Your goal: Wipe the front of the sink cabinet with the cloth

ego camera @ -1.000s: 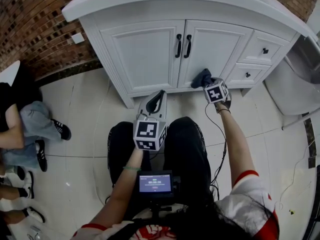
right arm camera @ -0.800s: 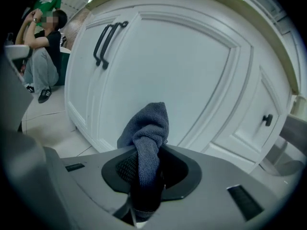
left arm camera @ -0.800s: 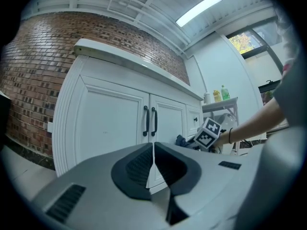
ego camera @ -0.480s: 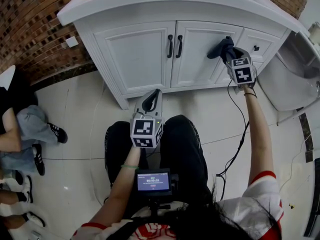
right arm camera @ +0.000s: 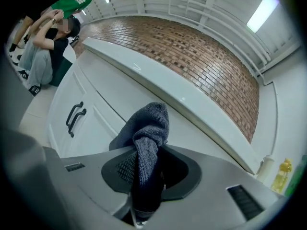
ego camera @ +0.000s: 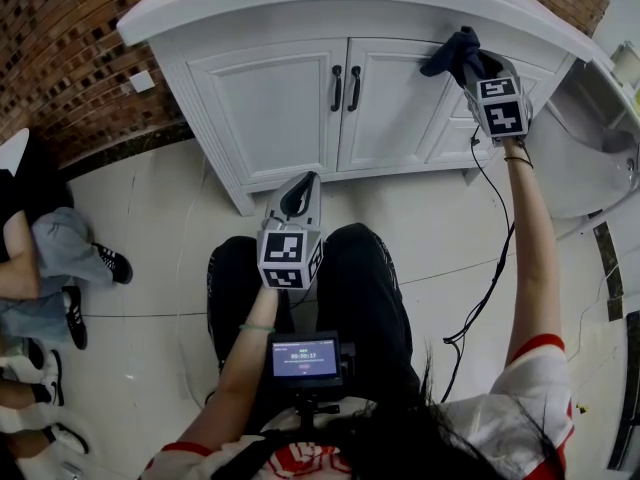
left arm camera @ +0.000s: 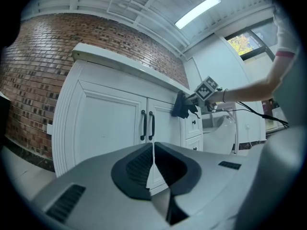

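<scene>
Right hand-held gripper (ego camera: 478, 65) clamps cloth (ego camera: 452, 54) against cabinet (ego camera: 390, 98).

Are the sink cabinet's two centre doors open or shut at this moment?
Shut. The doors lie flush with the cabinet frame, and their black handles sit side by side.

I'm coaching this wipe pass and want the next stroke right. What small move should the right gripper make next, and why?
Probably draw the cloth down the cabinet front. The right gripper is shut on it and holds it high, just under the countertop, right of the doors, so the panel below seems the natural stroke.
</scene>
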Demonstrator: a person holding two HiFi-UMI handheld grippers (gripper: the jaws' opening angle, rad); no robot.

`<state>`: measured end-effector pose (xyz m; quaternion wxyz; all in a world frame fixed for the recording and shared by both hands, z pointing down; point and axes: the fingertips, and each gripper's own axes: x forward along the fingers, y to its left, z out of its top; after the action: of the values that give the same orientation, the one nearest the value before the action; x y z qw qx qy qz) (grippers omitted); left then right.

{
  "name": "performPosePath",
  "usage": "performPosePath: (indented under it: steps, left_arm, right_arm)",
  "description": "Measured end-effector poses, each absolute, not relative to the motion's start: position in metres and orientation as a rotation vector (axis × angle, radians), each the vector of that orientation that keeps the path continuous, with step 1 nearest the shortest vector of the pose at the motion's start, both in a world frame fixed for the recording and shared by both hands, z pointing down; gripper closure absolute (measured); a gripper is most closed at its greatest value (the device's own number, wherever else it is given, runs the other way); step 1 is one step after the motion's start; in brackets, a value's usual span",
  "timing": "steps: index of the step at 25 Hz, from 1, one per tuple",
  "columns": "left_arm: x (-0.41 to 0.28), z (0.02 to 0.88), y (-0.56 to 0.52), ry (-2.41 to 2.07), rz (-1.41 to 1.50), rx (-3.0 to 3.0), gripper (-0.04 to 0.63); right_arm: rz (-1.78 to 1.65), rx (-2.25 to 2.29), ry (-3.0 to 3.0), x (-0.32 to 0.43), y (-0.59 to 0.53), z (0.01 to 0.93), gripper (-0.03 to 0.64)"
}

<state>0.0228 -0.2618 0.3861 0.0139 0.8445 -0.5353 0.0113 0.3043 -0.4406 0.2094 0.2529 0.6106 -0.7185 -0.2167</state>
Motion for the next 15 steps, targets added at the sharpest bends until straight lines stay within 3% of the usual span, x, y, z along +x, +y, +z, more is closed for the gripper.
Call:
performPosePath:
  steps: [15]
  left_arm:
    - [0.021, 0.394, -0.268, -1.672, 0.07, 2.617, 0.552]
  right_arm:
    - [-0.218, 1.565, -1.901, 0.312, -0.466, 0.384, 0.509]
